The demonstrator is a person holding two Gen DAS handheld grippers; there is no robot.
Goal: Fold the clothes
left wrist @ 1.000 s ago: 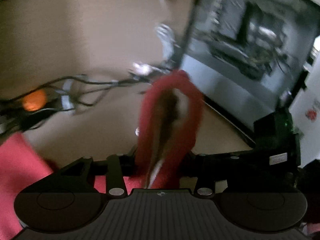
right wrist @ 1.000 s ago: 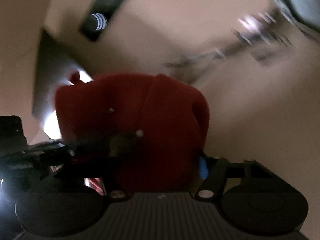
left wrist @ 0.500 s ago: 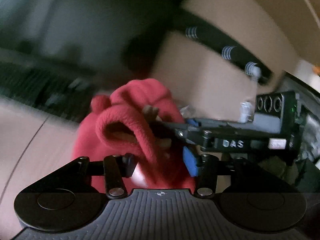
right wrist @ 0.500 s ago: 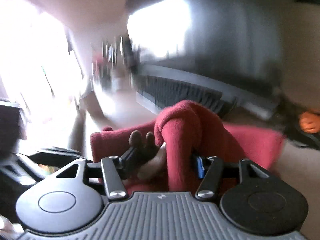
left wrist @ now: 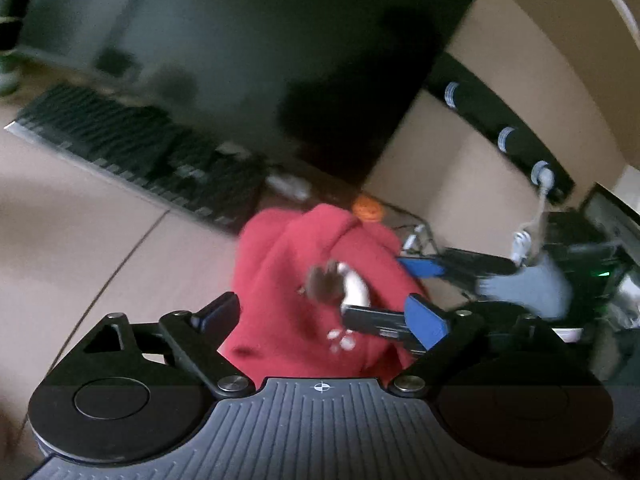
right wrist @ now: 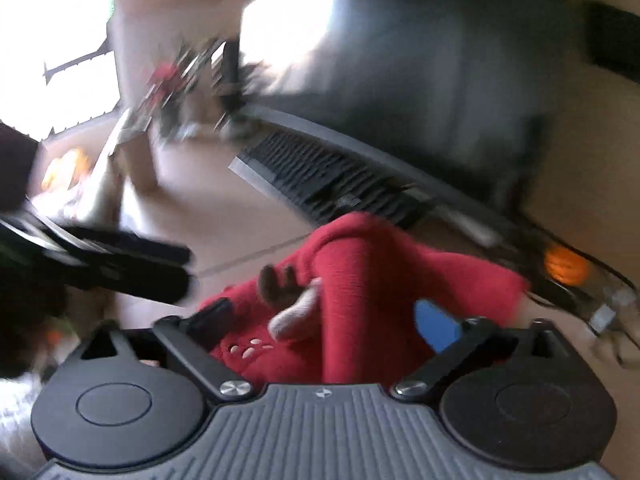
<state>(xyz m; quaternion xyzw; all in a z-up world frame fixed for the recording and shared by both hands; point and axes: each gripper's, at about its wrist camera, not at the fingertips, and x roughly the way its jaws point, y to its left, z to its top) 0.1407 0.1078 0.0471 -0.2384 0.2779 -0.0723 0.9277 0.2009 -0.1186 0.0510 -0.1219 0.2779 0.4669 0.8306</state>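
1. Red fleece garment [left wrist: 304, 280], bunched with a brown-and-white animal patch [left wrist: 336, 284], sits at my twelve o'clock.
2. My left gripper [left wrist: 320, 312] and right gripper [right wrist: 324, 316] gape wide around it, gripping nothing I can tell.

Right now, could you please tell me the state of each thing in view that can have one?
Red garment: bunched, lying between both tools' fingers.
Left tool: open, fingers spread wide around the garment.
Right tool: open, fingers either side of a raised fold.
Monitor: screen dark.
Keyboard: flat on the desk, beyond the garment.
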